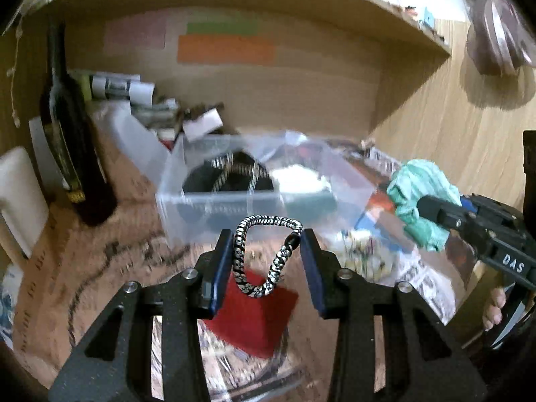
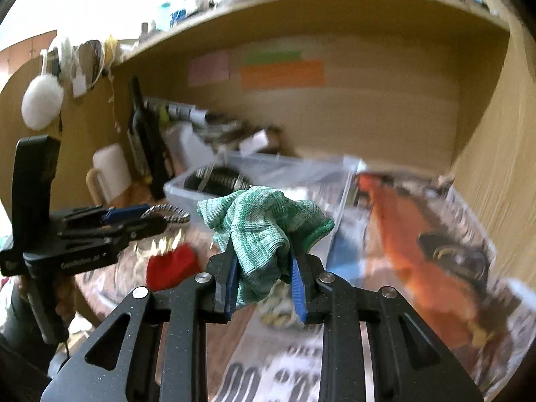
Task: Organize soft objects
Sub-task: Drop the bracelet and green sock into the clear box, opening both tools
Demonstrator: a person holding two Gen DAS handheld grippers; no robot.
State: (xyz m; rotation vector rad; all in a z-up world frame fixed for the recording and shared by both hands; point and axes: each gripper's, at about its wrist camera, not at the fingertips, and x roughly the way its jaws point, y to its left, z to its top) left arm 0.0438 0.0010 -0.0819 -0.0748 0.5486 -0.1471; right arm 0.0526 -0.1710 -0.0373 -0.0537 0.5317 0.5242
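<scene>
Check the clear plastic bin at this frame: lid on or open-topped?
Open-topped. The clear plastic bin shows no lid across its rim, and dark coiled items with a braided cord inside are seen directly over that rim.

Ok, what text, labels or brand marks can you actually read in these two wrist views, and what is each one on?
"DAS": white letters on the black body of the right gripper, seen from the left wrist.
Pale lettering on the black body of the left gripper: too blurred to read.
Large black print on the newspaper spread over the table: blurred, unreadable.
Dark glass bottle label: unreadable.
Orange paper note on the shelf's back wall: no legible writing.
</scene>
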